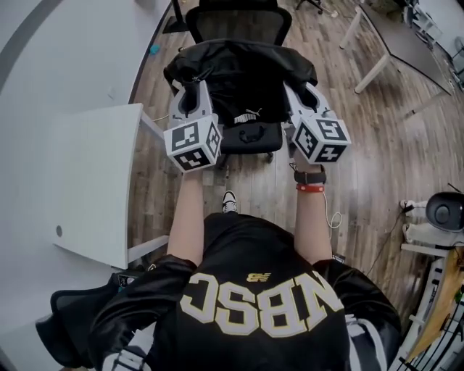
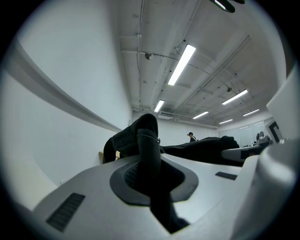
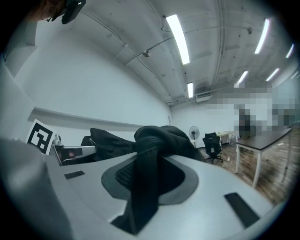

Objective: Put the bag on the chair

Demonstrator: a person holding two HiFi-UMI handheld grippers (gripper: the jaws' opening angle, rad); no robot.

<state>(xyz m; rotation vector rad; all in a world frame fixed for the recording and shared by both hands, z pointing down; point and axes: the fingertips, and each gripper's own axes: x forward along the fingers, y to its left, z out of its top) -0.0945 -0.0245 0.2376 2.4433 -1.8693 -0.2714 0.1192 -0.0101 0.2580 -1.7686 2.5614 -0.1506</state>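
A black bag (image 1: 239,72) with a small white logo is spread between my two grippers, right over the black office chair (image 1: 239,22). Whether its underside rests on the seat is hidden. My left gripper (image 1: 190,93) is shut on a black strap (image 2: 149,154) at the bag's left end. My right gripper (image 1: 303,94) is shut on a bunched black strap (image 3: 146,173) at the right end. In each gripper view the strap runs up between the jaws to the bag (image 2: 206,145) (image 3: 159,136). The fingertips are buried in fabric in the head view.
A white desk (image 1: 94,181) stands close on the left, and a white-legged table (image 1: 406,43) at the upper right. A fan and stand (image 1: 442,214) sit at the right edge. Another dark chair (image 1: 65,319) is at the lower left. Wood floor surrounds the chair.
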